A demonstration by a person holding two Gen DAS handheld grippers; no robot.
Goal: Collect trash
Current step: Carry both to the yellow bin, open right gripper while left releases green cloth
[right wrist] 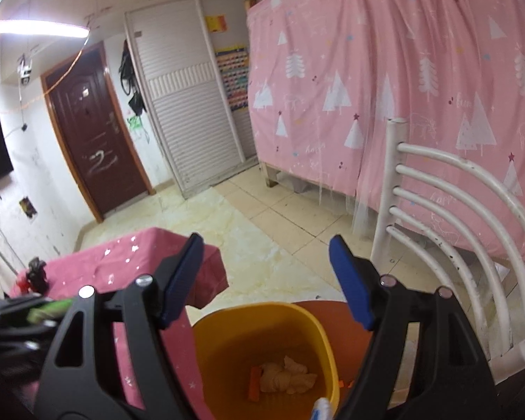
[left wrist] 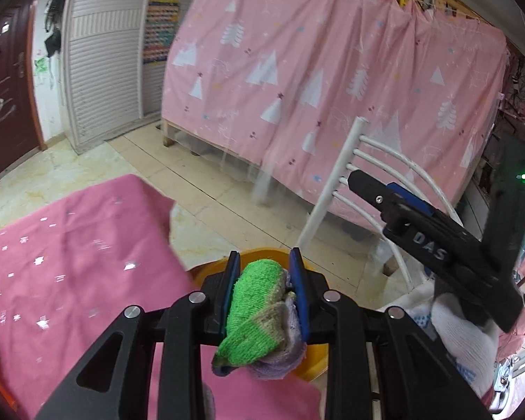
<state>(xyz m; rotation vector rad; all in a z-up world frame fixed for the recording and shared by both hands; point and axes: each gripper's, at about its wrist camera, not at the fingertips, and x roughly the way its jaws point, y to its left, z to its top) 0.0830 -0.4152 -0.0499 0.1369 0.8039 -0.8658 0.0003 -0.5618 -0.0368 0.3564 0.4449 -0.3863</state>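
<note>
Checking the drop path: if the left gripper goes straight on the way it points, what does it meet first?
Probably the yellow bin: its rim shows just beyond the left gripper, shut on the green cloth. Depth is unclear; it could pass over the rim toward the white chair.

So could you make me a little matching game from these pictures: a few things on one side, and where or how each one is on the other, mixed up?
Things:
1. Green cloth
2. Right gripper
3. Crumpled paper
4. Chair

States or places:
A. Lying at the bottom of the yellow bin
B. Open, holding nothing
C. Standing in front of the pink curtain
D. Clamped in the left gripper

Pairs: 1-D, 2-B, 3-A, 4-C
</note>
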